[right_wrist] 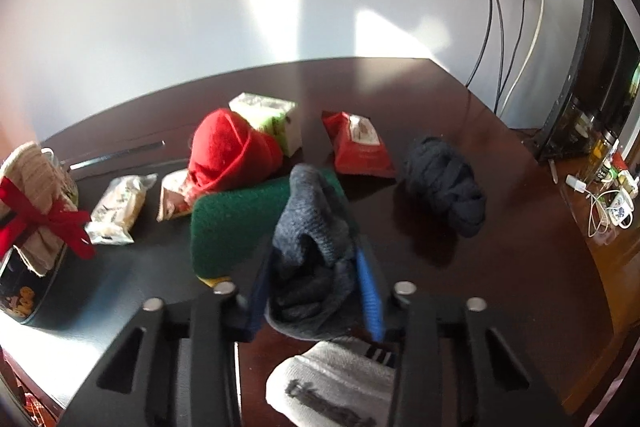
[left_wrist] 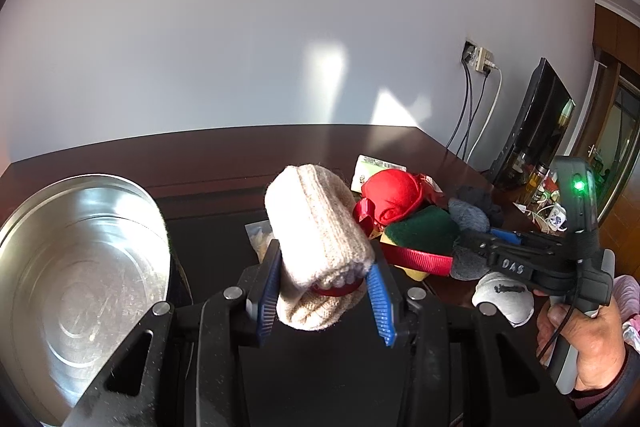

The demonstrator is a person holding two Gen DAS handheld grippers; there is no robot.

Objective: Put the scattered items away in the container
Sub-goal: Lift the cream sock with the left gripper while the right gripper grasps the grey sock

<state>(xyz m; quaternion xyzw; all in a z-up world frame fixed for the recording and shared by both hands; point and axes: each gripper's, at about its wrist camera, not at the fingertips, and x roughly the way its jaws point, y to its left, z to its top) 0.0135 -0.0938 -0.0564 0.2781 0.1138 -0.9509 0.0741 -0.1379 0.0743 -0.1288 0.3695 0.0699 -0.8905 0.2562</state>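
Note:
My left gripper (left_wrist: 325, 297) is shut on a beige knit sock roll (left_wrist: 316, 231) tied with a red ribbon, held above the table just right of the round steel pan (left_wrist: 80, 267). My right gripper (right_wrist: 316, 297) is shut on a grey sock bundle (right_wrist: 314, 227); it also shows in the left wrist view (left_wrist: 472, 251), held over the pile. On the dark table lie a red cloth roll (right_wrist: 228, 151), a green sponge (right_wrist: 232, 223), a dark navy sock roll (right_wrist: 444, 183), a red wipes pack (right_wrist: 360, 147), a tissue pack (right_wrist: 268, 117) and snack packets (right_wrist: 120, 209).
A white-grey sock (right_wrist: 332, 379) lies under the right gripper. A jar (right_wrist: 28, 267) with a biscuit print stands at the left edge of the right wrist view. A monitor (right_wrist: 600, 75), wall cables (right_wrist: 504, 39) and small bottles are at the right.

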